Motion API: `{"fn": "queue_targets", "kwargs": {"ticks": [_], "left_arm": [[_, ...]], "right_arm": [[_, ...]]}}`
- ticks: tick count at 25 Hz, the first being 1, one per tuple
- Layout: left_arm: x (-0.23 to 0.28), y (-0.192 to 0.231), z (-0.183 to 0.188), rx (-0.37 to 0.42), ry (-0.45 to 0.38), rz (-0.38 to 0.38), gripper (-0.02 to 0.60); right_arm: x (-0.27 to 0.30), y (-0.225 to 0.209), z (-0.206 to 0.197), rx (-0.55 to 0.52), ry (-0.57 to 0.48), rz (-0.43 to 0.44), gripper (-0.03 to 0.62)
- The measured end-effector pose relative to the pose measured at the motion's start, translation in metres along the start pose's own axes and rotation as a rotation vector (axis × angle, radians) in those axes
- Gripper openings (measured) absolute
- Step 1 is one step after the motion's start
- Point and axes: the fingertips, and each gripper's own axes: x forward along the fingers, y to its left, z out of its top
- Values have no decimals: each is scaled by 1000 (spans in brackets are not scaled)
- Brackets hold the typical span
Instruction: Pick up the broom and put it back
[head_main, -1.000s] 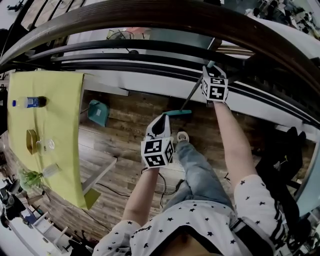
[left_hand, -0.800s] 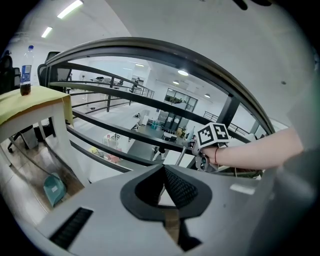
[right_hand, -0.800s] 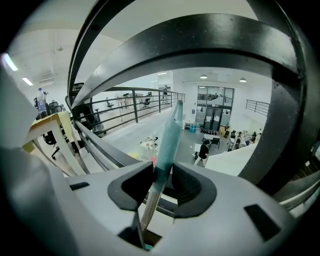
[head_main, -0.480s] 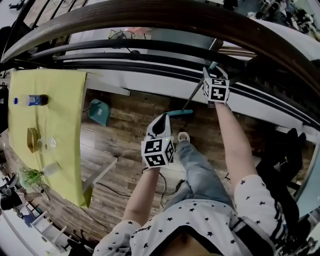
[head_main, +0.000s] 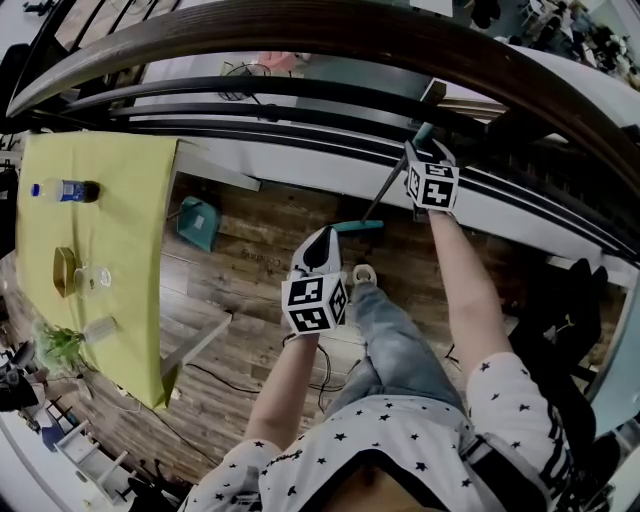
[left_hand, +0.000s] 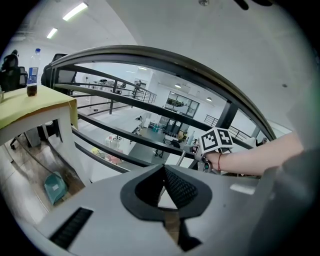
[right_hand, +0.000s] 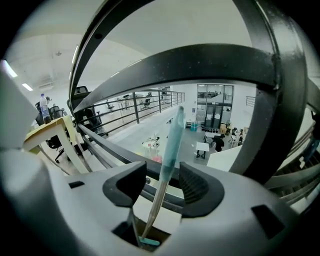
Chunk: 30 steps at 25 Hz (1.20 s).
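Observation:
The broom leans against the black railing (head_main: 300, 105). Its teal head (head_main: 358, 226) rests on the wood floor and its thin shaft (head_main: 385, 185) slants up to the right. My right gripper (head_main: 422, 140) is at the top of the handle. In the right gripper view the teal grip (right_hand: 172, 135) stands between the jaws of that gripper (right_hand: 162, 182). The jaws are opening, with a gap on each side of the grip. My left gripper (head_main: 320, 242) hangs lower, left of the broom, tips together (left_hand: 163, 169) on nothing.
A table with a yellow cloth (head_main: 110, 240) stands at the left, bearing a bottle (head_main: 62, 190) and glassware. A teal dustpan (head_main: 195, 222) sits on the floor beside it. The person's leg and shoe (head_main: 365, 272) are just below the broom head.
Both grippers stay where they were, and the broom has not moved. Only the head view has shifted slightly.

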Motion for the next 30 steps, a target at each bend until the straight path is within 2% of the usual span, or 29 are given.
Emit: {"fn": "queue_targets", "kwargs": {"ticks": [5, 13, 21, 30], "left_arm": [[-14, -8, 1, 8, -21, -3, 12], [-47, -22, -5, 16, -50, -1, 12], [-92, -40, -14, 13, -86, 13, 12], [-138, -62, -32, 0, -113, 24, 12]], "right_arm": [[-32, 9, 3, 11, -46, 19, 189], [-97, 42, -8, -27, -93, 99, 105], [-171, 65, -19, -16, -126, 136, 14], [-261, 99, -21, -74, -192, 210, -5]]}}
